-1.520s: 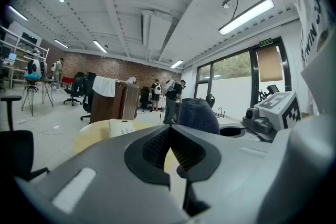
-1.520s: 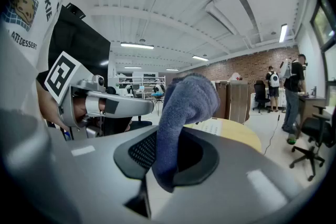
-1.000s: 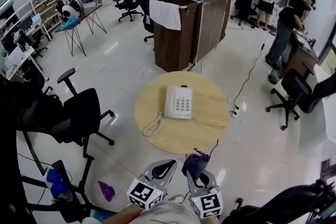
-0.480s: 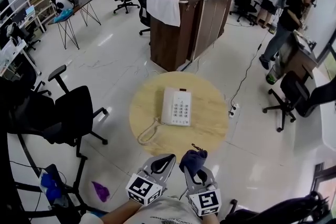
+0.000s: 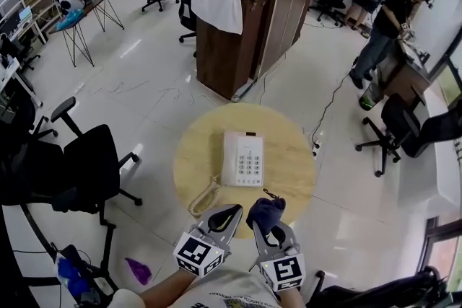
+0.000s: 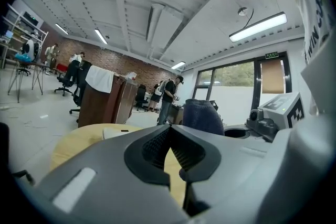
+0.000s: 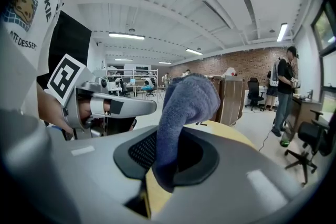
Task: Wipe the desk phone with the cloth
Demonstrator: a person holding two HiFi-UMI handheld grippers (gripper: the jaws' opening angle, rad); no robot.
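Observation:
A white desk phone [image 5: 242, 159] lies in the middle of a round wooden table [image 5: 195, 148], its coiled cord [image 5: 204, 198] trailing toward the near left edge. My right gripper [image 5: 268, 218] is shut on a dark blue cloth [image 5: 265, 212], which bulges up between its jaws [image 7: 181, 118]. My left gripper [image 5: 225, 216] sits beside it with the jaws shut and nothing between them [image 6: 169, 131]. Both grippers hang over the table's near edge, short of the phone. In the left gripper view the phone [image 6: 118, 131] shows as a pale slab on the tabletop.
A black office chair [image 5: 83, 162] stands left of the table. A wooden cabinet [image 5: 242, 32] with a white towel [image 5: 215, 6] is beyond it. A black cable [image 5: 328, 112] runs over the floor to a power strip [image 5: 315, 148] right of the table. People stand at desks far right.
The view has drawn closer to the table, and both grippers have come forward over its near edge. The cloth stays held in the right gripper.

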